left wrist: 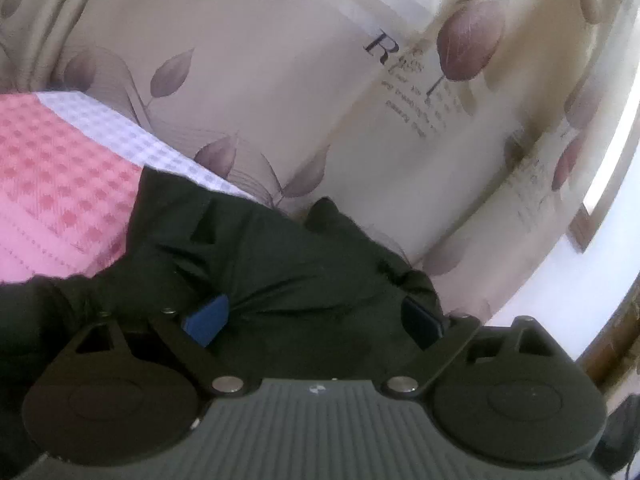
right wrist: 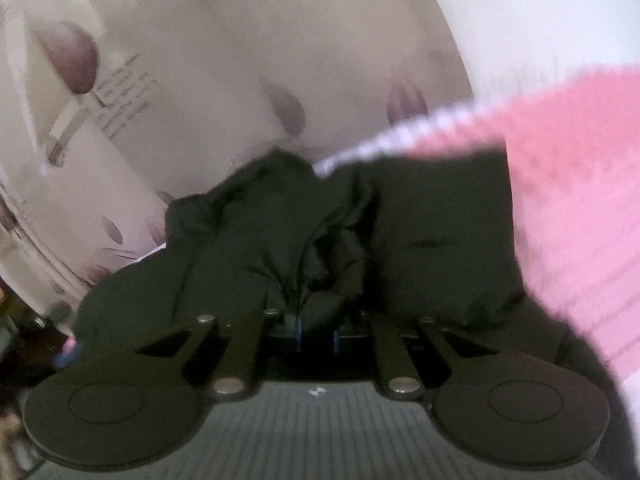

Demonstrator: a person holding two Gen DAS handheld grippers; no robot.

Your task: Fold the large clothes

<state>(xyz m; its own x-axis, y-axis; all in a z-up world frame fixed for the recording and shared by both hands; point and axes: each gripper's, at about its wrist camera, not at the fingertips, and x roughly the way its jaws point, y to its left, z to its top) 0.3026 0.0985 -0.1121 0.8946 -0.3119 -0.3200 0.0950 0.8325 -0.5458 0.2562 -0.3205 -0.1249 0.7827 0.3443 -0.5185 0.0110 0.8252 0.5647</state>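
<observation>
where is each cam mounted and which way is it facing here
Left wrist: sits on the left gripper, looking along its wide-open blue-padded fingers over the dark garment toward the leaf-print bedsheet.
Right wrist: sits on the right gripper, looking slightly downward; its jaws are nearly shut on a bunched fold of the dark garment.
Shared: garment, sheet and pink checked blanket.

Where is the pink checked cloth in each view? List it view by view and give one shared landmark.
Left wrist: the pink checked cloth lies at the left edge, partly under the black garment.
Right wrist: it fills the right side, blurred, again beside the black garment.
Shared landmark: the cream sheet with purple leaves behind both.
</observation>
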